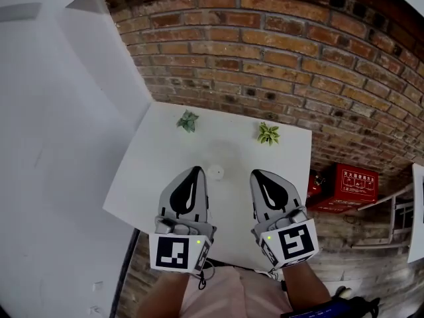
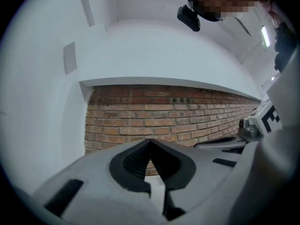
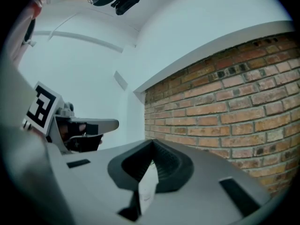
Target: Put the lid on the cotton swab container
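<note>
- On the white worktop, towards its middle, sits a small white round thing that I take for the cotton swab container. It is too small for me to tell whether its lid is on.
- It lies between the tips of my two tools, closer to the left one and just right of that tip. I cannot tell whether the two touch.
- My left tool hangs over the near half of the worktop, pointing away from me. In the left gripper view its jaws are pressed together tip to tip, with nothing between them.
- My right tool is beside it to the right, pointing the same way. In the right gripper view its jaws are likewise together and hold nothing.
- Both gripper views look past the jaws at the brick wall, with a plain white wall next to it.
- Each of these views also catches the other tool at its edge, marker cube included.
- Two small green plants stand near the far edge of the worktop, well apart from the container: a left plant and a right plant.
- Off the right side of the worktop, a red box sits low down against the foot of the brick wall.
</note>
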`<state>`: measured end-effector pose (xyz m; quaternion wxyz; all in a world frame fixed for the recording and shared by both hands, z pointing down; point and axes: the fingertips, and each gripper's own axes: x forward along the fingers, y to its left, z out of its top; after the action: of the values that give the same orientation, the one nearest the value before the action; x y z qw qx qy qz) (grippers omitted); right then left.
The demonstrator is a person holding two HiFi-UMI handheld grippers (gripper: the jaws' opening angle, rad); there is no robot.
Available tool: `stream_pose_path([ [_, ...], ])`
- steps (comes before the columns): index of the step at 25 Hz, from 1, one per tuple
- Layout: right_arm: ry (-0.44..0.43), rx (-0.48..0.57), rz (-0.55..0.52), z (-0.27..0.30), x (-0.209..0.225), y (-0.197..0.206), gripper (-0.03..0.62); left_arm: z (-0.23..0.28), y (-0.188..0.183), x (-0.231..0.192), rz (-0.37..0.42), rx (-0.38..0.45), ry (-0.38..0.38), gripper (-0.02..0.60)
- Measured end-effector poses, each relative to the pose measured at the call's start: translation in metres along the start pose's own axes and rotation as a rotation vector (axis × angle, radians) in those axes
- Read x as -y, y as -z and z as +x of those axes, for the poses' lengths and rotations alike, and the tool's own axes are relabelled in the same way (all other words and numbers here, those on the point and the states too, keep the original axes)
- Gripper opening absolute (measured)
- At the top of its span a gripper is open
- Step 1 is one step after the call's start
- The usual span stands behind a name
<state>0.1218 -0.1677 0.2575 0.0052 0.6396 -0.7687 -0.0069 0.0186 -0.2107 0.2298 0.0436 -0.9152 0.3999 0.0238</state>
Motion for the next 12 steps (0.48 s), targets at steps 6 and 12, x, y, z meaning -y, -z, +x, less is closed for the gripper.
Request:
stream_pose_path([
  [6, -0.002, 0.002, 0.000, 0.0006, 0.0000, -0.0004, 0.004, 0.0009, -0.0001, 0.0027, 0.016, -0.003, 0.002, -0.002],
  [12, -0.002, -0.001, -0.002, 0.0005, -0.0008, 0.0010, 0.004, -0.0003, 0.0040, 0.0034, 0.009, -0.013, 0.003, -0.002],
])
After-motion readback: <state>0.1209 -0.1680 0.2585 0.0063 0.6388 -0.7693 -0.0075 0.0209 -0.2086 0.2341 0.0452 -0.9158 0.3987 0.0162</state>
